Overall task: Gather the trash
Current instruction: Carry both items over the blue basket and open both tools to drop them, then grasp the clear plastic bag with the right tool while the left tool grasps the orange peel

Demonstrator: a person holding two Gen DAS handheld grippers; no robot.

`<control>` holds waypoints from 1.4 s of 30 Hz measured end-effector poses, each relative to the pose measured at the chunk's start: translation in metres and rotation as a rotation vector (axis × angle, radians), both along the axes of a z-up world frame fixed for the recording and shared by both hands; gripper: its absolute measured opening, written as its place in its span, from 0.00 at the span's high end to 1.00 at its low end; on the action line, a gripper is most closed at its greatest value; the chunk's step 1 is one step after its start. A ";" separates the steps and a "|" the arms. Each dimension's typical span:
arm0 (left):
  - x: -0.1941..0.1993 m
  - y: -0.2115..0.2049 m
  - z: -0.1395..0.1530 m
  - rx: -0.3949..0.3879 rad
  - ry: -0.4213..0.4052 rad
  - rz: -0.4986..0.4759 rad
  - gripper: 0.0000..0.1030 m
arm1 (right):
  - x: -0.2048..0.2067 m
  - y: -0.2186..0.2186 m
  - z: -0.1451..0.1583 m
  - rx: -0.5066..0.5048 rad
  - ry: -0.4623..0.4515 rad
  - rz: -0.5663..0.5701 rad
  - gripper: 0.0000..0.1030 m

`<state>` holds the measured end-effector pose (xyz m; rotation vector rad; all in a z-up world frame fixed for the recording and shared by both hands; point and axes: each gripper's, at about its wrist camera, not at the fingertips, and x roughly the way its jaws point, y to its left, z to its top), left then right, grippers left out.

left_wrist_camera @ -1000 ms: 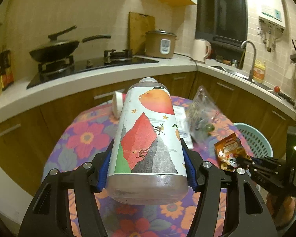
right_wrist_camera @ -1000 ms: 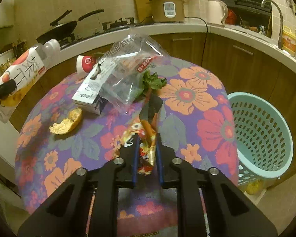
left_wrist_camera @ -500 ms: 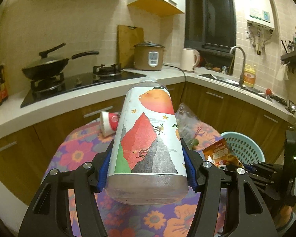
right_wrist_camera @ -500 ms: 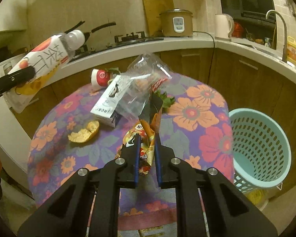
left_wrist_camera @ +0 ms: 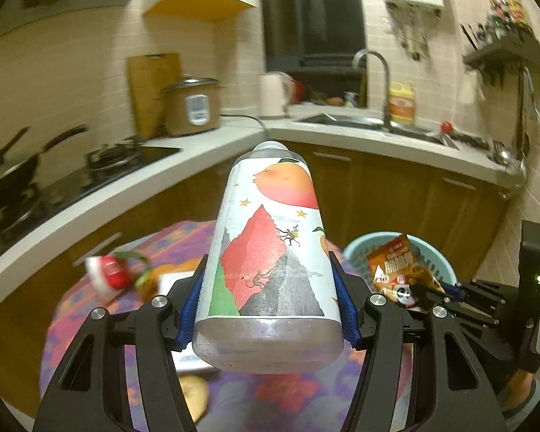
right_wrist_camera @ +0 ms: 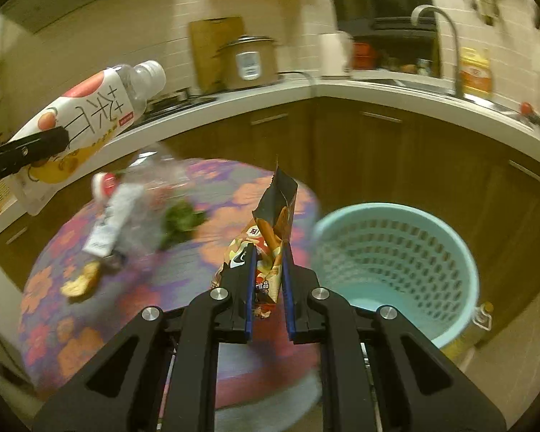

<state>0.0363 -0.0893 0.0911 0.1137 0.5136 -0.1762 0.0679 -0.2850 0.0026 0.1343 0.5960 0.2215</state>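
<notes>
Both hand-held grippers loaded — left (left_wrist_camera: 270,309) clamping bottle (left_wrist_camera: 270,252), right (right_wrist_camera: 268,280) pinching snack wrapper (right_wrist_camera: 271,230) — basket (right_wrist_camera: 396,270) looks empty, worktop (right_wrist_camera: 216,262) litter remains.

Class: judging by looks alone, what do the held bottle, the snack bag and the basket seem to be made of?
Bottle: likely clear plastic, see-through base, glossy printed sleeve.
Snack bag: probably thin printed foil or plastic film, creased, dark inside.
Basket: seemingly moulded pale-blue plastic, slotted walls.

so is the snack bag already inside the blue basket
No, the snack bag is clamped in the right gripper, held up beside the blue basket and not dropped in.
</notes>
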 end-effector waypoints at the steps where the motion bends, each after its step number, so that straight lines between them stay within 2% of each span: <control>1: 0.010 -0.011 -0.005 0.001 0.020 -0.022 0.43 | 0.004 -0.009 -0.004 0.005 0.006 -0.021 0.90; 8: 0.082 -0.069 -0.059 -0.018 0.200 -0.142 0.43 | 0.040 -0.077 -0.052 0.047 0.112 -0.176 0.90; 13: 0.112 -0.109 -0.094 -0.003 0.294 -0.209 0.43 | 0.060 -0.088 -0.081 0.051 0.196 -0.206 0.90; 17: 0.123 -0.131 -0.112 0.009 0.348 -0.249 0.42 | 0.064 -0.096 -0.095 0.064 0.247 -0.230 0.87; 20: 0.123 -0.138 -0.114 0.015 0.352 -0.275 0.39 | 0.062 -0.099 -0.100 0.058 0.269 -0.229 0.80; 22: 0.119 -0.141 -0.112 0.019 0.351 -0.287 0.39 | 0.061 -0.100 -0.101 0.056 0.268 -0.227 0.71; 27: 0.103 -0.138 -0.102 0.022 0.325 -0.303 0.39 | 0.052 -0.099 -0.092 0.067 0.249 -0.220 0.68; 28: 0.098 -0.137 -0.099 0.019 0.316 -0.309 0.39 | 0.051 -0.100 -0.089 0.067 0.242 -0.219 0.60; 30: 0.092 -0.135 -0.092 0.018 0.298 -0.312 0.36 | 0.046 -0.096 -0.081 0.055 0.217 -0.224 0.53; 36: 0.085 -0.127 -0.080 -0.008 0.281 -0.303 0.35 | 0.033 -0.096 -0.066 0.065 0.196 -0.225 0.53; 42: 0.054 -0.085 -0.061 -0.057 0.218 -0.252 0.35 | 0.024 -0.076 -0.048 0.057 0.166 -0.170 0.53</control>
